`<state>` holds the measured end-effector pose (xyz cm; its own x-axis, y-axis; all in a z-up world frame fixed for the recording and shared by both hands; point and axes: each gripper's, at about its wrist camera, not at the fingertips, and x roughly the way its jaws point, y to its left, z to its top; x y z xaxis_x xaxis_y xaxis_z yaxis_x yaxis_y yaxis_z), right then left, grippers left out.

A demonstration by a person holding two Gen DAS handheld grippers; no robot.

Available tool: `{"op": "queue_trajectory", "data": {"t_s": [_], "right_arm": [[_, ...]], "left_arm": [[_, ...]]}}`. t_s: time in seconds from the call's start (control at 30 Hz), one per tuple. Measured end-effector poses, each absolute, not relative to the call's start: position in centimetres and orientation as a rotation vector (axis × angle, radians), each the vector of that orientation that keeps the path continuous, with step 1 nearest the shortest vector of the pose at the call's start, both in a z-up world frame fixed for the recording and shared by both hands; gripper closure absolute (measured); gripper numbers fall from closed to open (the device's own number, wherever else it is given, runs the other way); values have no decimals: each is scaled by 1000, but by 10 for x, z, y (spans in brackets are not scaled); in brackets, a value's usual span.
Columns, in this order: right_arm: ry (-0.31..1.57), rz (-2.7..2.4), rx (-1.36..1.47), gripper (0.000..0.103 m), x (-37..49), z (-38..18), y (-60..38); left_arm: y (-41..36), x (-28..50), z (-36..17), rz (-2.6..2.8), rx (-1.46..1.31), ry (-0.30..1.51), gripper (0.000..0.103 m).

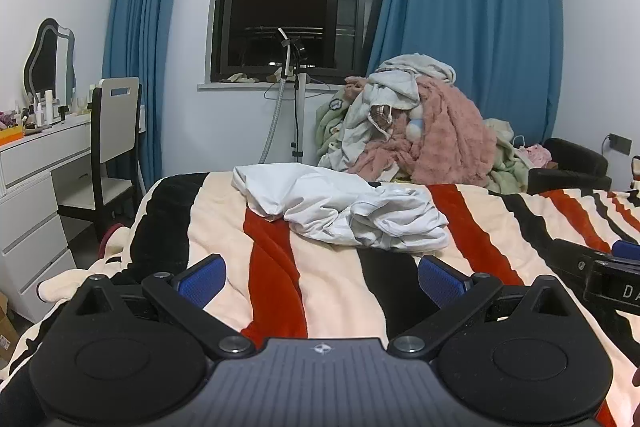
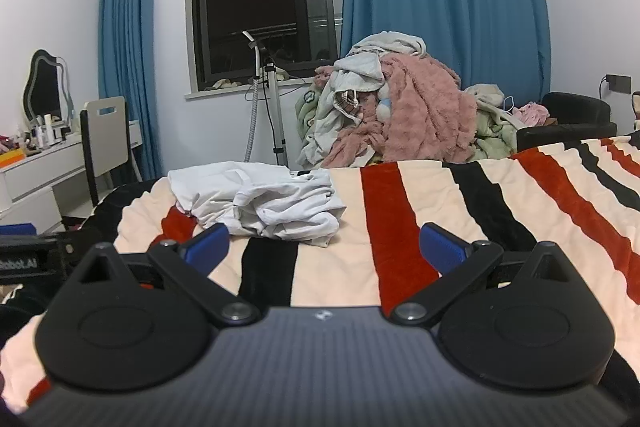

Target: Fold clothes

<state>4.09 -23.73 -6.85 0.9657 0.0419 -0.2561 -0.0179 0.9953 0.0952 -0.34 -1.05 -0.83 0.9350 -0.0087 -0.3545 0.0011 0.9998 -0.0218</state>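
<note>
A crumpled white garment lies on the striped blanket of the bed, ahead of both grippers; it also shows in the right wrist view, ahead and to the left. My left gripper is open and empty, low over the blanket, short of the garment. My right gripper is open and empty, low over the blanket, its left blue pad near the garment's front edge. The right gripper's body shows at the right edge of the left wrist view.
A heap of clothes and pink and green blankets is piled beyond the bed's far edge. A white dresser with a mirror and a chair stand at left. A garment steamer pole stands under the window.
</note>
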Motion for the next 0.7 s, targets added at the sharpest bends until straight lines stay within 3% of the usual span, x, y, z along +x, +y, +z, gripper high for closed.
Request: {"op": "queue_trajectory", "data": {"t_s": [0.7], "right_arm": [[340, 81, 59, 0, 53, -82, -237]], "left_arm": [[-11, -4, -6, 7, -24, 357, 0]]}}
